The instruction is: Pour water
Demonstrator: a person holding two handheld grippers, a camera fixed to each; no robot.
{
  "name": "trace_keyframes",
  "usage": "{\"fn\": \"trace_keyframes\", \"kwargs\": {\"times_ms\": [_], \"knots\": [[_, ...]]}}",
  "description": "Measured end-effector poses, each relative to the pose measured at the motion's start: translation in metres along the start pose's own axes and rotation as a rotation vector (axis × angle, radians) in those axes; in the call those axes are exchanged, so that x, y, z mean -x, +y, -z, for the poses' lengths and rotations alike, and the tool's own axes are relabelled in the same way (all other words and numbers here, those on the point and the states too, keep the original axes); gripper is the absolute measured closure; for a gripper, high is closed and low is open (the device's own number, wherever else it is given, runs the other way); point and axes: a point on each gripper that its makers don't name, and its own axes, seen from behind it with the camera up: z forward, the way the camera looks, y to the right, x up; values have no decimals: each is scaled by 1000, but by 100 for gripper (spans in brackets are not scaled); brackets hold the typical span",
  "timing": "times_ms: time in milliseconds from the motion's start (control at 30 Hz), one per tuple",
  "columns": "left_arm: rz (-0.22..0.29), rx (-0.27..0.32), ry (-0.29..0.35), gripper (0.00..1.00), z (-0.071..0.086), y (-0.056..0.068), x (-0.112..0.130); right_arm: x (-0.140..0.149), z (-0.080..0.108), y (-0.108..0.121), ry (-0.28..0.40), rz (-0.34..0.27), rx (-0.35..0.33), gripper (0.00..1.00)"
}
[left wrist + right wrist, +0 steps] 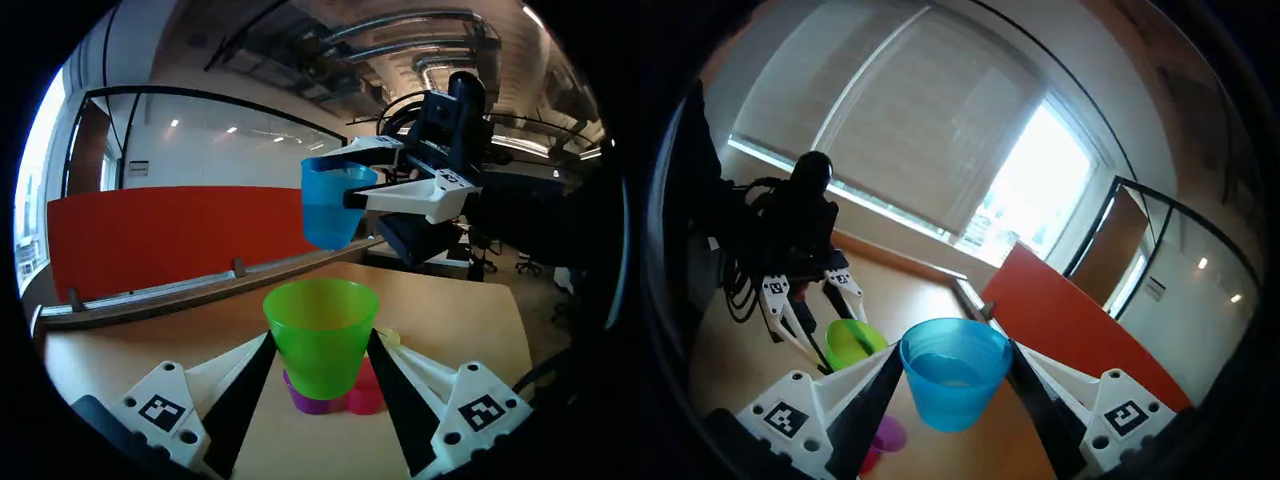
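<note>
A green cup point(322, 336) stands upright between the fingers of my left gripper point(320, 364), which is shut on it above the table. Higher up and beyond it, my right gripper point(364, 186) holds a blue cup point(330, 202) with water inside, roughly upright. In the right gripper view the blue cup point(954, 384) sits clamped in my right gripper point(956, 384), its water surface visible. Below and to the left there, the green cup point(850, 342) is held by my left gripper point(836, 340).
A purple cup point(308, 400) and a red cup point(366, 392) sit on the wooden table point(448, 312) under the green cup; the purple cup point(890, 436) also shows under the blue one. A red partition point(168, 232) and a rail run along the table's far edge.
</note>
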Motion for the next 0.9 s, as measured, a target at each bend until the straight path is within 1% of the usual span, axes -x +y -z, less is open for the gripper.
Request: {"fn": "trace_keyframes", "kwargs": {"times_ms": [200,600,900], "knots": [[-1,1,-1,19,1,0,0,-4,-4,0,1,34,-7,6],[-4,0,1,19,2,0,0,-9,-11,-2,-10,129,-24,6],[-6,0,0,19,2,-1,0,-12,-16,-1,-19,189,-29,6]]}}
